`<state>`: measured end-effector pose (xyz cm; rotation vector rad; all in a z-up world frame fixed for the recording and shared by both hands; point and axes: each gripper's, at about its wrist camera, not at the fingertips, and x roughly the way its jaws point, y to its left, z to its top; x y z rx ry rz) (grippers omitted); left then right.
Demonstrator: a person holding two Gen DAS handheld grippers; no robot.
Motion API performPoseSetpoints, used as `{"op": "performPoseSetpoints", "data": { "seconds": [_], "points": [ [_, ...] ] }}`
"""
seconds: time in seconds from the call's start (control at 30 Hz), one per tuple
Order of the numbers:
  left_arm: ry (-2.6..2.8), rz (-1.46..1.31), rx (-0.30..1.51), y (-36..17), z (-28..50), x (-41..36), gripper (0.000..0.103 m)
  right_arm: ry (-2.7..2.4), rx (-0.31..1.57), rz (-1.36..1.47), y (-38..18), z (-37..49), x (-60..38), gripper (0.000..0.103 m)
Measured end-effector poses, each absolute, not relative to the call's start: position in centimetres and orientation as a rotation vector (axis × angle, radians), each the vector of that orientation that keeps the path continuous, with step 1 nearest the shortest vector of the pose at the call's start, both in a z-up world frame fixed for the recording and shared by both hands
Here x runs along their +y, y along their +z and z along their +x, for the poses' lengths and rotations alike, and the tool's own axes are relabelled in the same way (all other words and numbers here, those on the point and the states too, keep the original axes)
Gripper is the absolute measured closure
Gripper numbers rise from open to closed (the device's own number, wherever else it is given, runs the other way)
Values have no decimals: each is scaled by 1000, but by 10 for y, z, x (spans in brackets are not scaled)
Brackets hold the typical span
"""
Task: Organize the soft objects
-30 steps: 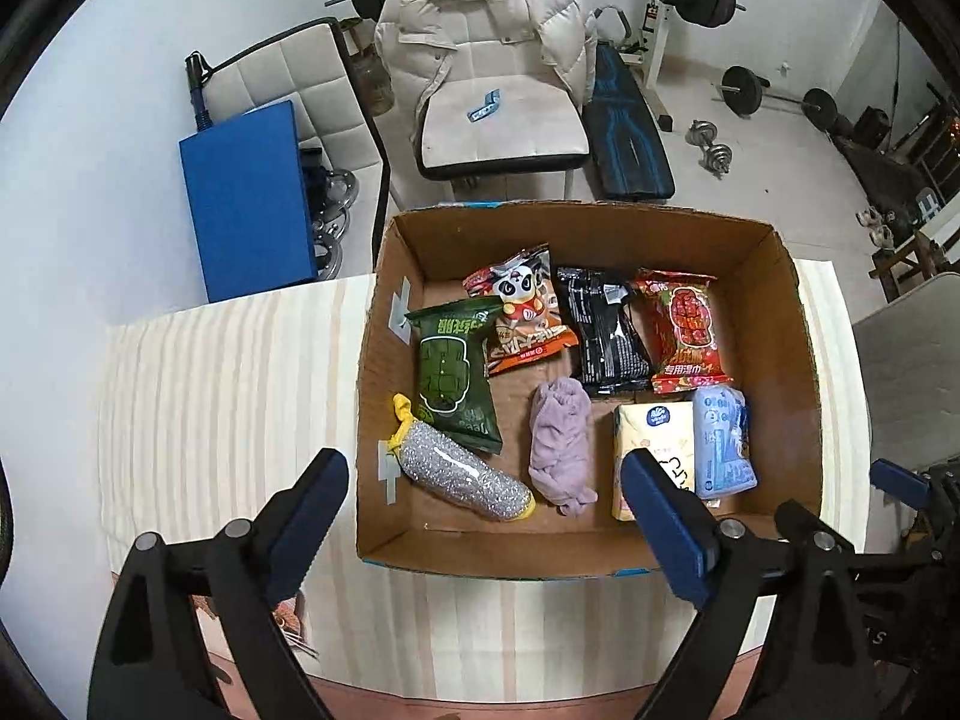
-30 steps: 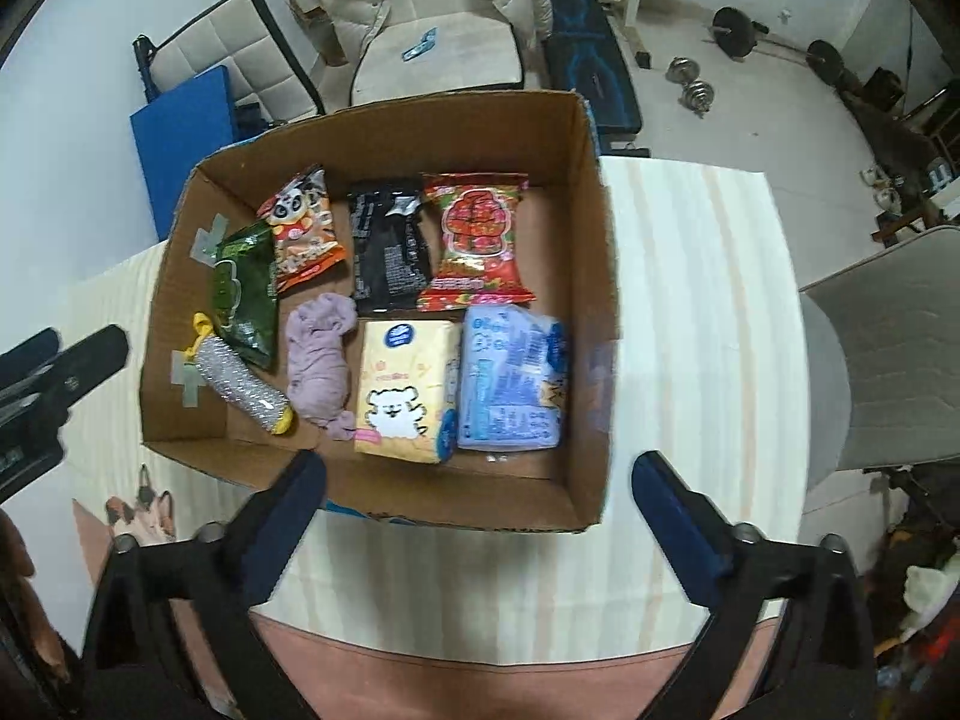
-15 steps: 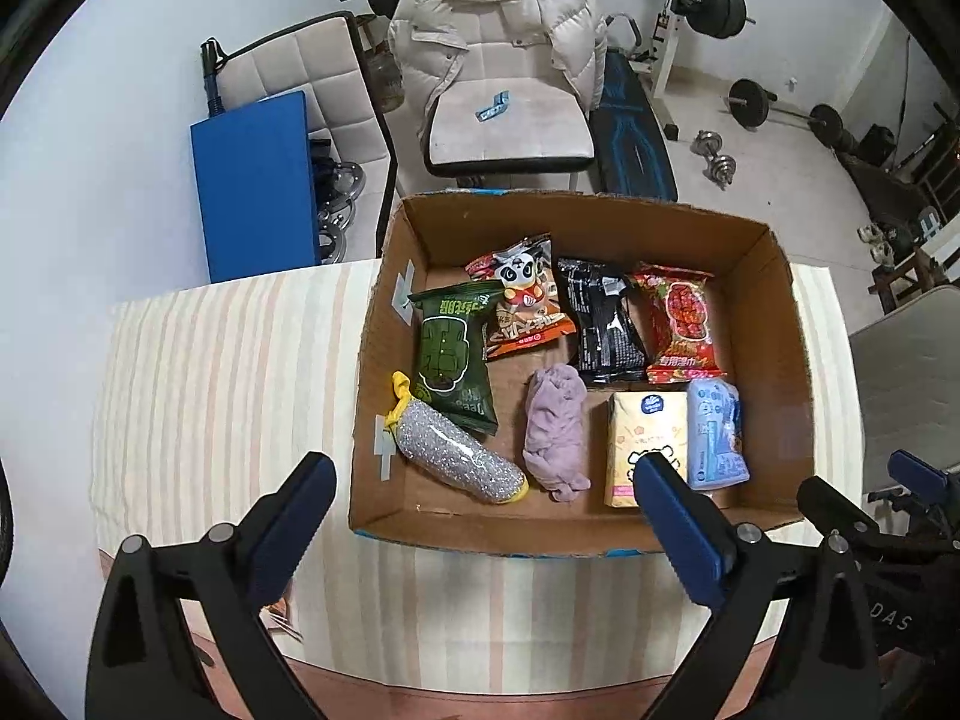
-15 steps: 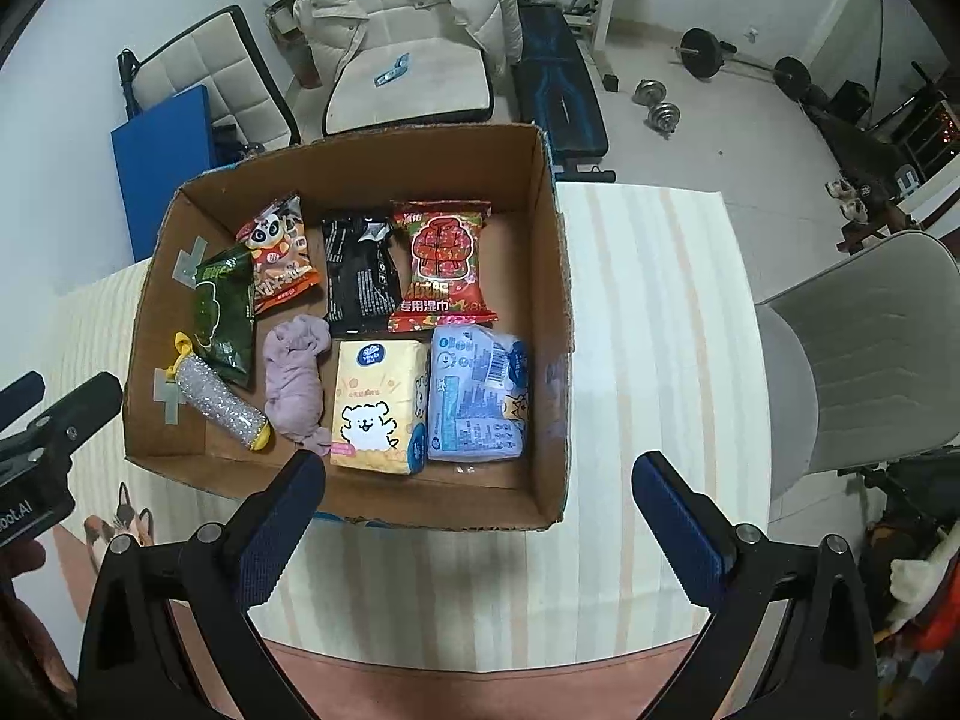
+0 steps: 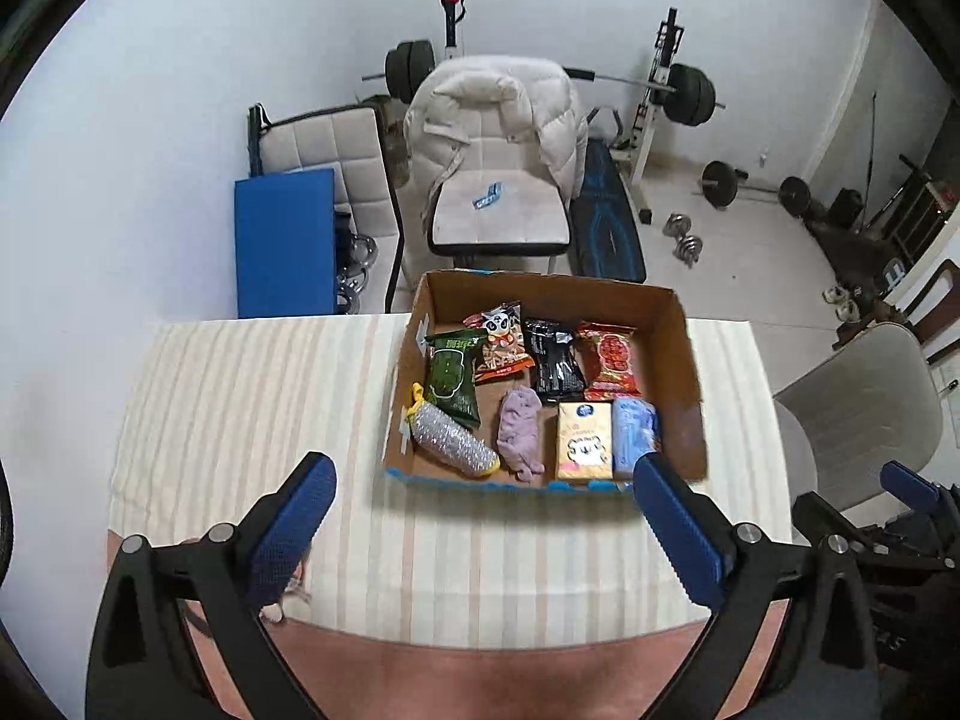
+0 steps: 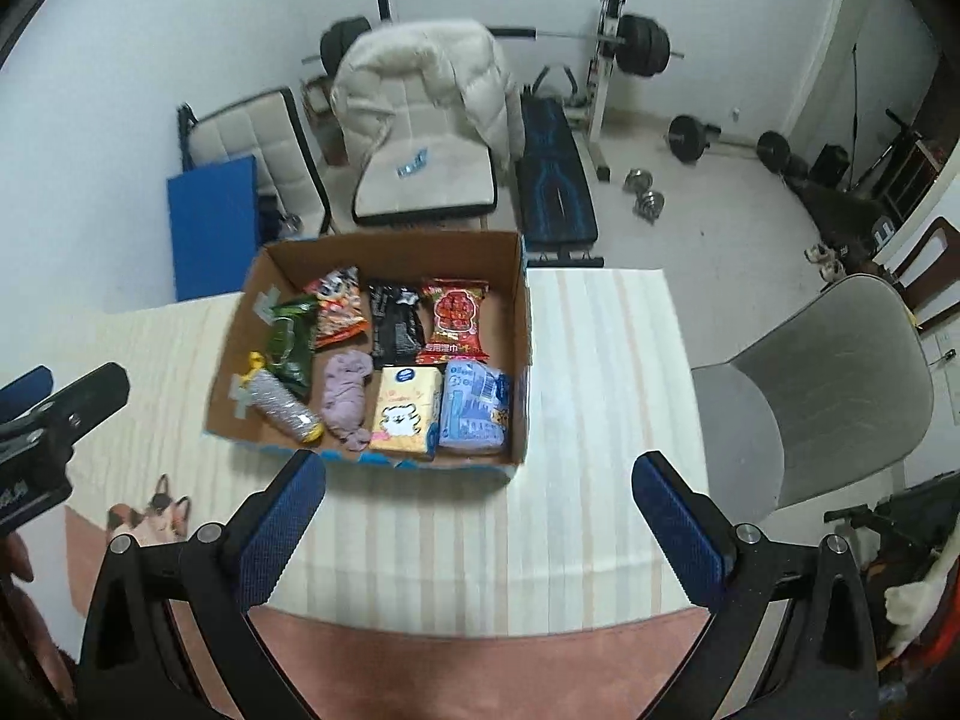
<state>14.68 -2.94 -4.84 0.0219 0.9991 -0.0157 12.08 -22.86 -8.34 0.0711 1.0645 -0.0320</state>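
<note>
A cardboard box (image 5: 690, 360) (image 6: 519, 324) sits on the striped tablecloth. Inside lie a green packet (image 5: 450, 378), a panda snack bag (image 5: 501, 342), a black packet (image 5: 555, 363), a red packet (image 5: 612, 363), a silver scrubber (image 5: 453, 447), a purple cloth (image 5: 521, 432) (image 6: 345, 390), a yellow tissue pack (image 5: 584, 441) (image 6: 405, 414) and a blue tissue pack (image 5: 633, 435) (image 6: 474, 408). My left gripper (image 5: 480, 534) is open and empty, in front of the box. My right gripper (image 6: 477, 534) is open and empty, also in front of the box.
A chair with a white jacket (image 5: 498, 120), a blue panel (image 5: 285, 240), a weight bench (image 5: 606, 228) and dumbbells (image 5: 684, 237) stand behind the table. A grey chair (image 6: 834, 390) stands at the table's right side. The left gripper shows at the left edge of the right wrist view (image 6: 54, 414).
Both grippers have pulled back and up from the box, so the box looks smaller and farther. Both stay open and empty. The box contents have not moved.
</note>
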Motion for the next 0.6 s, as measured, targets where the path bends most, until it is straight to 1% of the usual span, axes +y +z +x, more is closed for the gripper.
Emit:
{"op": "performPoseSetpoints", "data": {
  "seconds": [0.13, 0.33, 0.6],
  "points": [
    [-17, 45, 978, -30, 111, -27, 1, -22, 1017, 70, -49, 77, -227, 0],
    [-51, 32, 991, -11, 66, -27, 1, -16, 953, 63, -6, 28, -227, 0],
    [-50, -13, 938, 16, 36, -23, 1, 2, 910, 49, 26, -8, -222, 0]
  ]
}}
